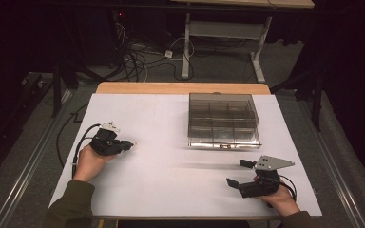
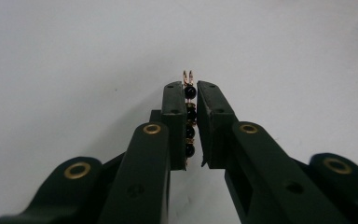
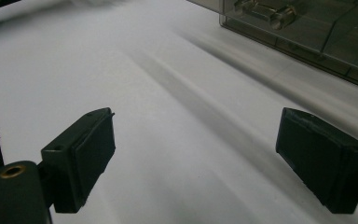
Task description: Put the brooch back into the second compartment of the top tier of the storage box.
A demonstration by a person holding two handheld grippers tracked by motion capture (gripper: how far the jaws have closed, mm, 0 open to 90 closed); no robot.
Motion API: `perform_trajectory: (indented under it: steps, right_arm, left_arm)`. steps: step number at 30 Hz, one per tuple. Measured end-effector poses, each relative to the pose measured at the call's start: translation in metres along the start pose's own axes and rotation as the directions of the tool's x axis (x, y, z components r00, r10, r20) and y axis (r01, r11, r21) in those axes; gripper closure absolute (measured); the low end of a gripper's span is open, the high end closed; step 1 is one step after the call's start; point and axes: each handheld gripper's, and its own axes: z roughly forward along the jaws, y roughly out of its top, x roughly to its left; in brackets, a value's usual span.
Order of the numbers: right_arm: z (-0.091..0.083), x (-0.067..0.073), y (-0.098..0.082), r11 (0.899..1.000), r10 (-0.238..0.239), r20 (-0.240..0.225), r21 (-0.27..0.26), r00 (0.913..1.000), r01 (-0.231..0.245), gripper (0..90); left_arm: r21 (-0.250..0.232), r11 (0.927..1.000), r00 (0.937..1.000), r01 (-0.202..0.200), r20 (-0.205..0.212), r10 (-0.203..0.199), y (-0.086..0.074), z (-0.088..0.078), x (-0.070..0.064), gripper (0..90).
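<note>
My left gripper (image 2: 192, 91) is shut on a short string of black beads with gold links (image 2: 189, 114); two small gold loops stick out past the fingertips. In the high view that gripper (image 1: 129, 143) lies low over the white table (image 1: 161, 161) at the left, pointing right. My right gripper (image 1: 240, 172) rests near the front right edge, jaws wide apart with nothing between them. In the right gripper view its pads (image 3: 93, 149) frame bare table. A smoky clear compartment box (image 1: 223, 121) with its lid shut stands at the back right.
The box's front latch (image 3: 263, 11) is seen at the top of the right gripper view. A wooden table edge (image 1: 183, 88) runs along the back. Cables (image 1: 138, 59) and a desk frame (image 1: 228, 33) lie on the floor beyond.
</note>
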Motion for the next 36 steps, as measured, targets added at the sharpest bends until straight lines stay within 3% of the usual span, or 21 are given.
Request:
perform_trajectory:
  steps: [27,36]
  right_arm:
    - [0.001,0.001,0.0,1.0,-0.001,-0.001,0.001,1.0,0.001,12.8]
    - [0.001,0.001,0.0,1.0,0.0,-0.003,0.004,1.0,0.0,12.9]
  left_arm:
    - [-0.086,0.9957,0.9972,-0.036,0.062,0.041,0.022,-0.011,-0.028,79.8]
    - [-0.121,0.9913,0.9938,-0.05,0.093,0.062,0.033,-0.013,-0.037,79.8]
